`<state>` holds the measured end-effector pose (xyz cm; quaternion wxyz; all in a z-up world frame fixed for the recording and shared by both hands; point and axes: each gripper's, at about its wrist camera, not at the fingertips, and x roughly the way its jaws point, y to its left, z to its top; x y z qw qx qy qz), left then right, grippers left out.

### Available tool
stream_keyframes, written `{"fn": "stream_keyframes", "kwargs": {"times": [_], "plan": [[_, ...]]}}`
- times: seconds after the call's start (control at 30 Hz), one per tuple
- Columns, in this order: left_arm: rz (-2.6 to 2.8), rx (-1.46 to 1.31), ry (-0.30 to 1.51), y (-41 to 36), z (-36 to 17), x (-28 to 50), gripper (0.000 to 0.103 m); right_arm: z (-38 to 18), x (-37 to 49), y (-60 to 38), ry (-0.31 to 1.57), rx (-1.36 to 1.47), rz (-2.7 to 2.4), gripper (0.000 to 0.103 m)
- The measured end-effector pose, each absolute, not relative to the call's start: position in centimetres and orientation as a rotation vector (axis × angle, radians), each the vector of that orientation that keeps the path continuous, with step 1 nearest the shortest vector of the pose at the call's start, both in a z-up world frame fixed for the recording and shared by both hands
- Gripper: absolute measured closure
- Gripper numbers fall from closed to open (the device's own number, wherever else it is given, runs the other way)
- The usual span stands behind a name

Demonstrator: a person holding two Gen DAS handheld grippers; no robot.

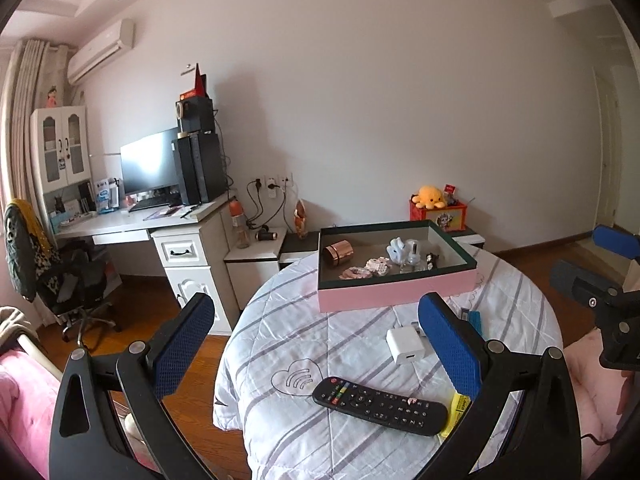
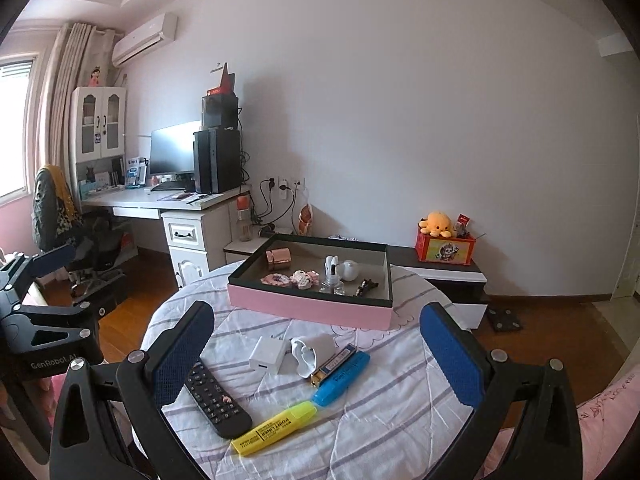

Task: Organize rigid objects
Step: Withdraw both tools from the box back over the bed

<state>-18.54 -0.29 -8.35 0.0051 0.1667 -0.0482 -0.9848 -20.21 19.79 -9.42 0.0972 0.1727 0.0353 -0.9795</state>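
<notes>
A pink box [image 1: 394, 290] [image 2: 308, 306] with a dark rim stands at the far side of a round quilt-covered table [image 1: 288, 344] [image 2: 380, 412]; inside lie a copper cylinder [image 2: 279, 259], small white pieces and a glass bottle. Before it lie a white charger [image 1: 405, 345] [image 2: 267, 355], a black remote [image 1: 380, 405] [image 2: 216, 400], a white curved piece [image 2: 305, 356], a blue highlighter [image 2: 342, 377] and a yellow highlighter [image 2: 275, 428]. My left gripper [image 1: 316, 344] hovers open above the remote and charger. My right gripper [image 2: 316, 354] hangs open above the loose items, holding nothing.
A white desk [image 1: 132, 222] with monitor and computer tower stands left by the wall, an office chair [image 1: 60, 280] before it. Low cabinets [image 2: 452, 280] sit behind the table, one bearing a red box with a yellow plush [image 2: 438, 224]. Wooden floor surrounds the table.
</notes>
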Motion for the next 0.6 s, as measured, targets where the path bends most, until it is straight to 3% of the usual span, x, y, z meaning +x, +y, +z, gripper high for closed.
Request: {"fn": "stream_keyframes", "kwargs": {"times": [0.6], "plan": [[-3.118, 0.532, -0.193, 1.0, -8.2, -18.3, 0.000, -9.7, -19.5, 20.0, 0.115, 0.541, -2.901, 0.000]]}}
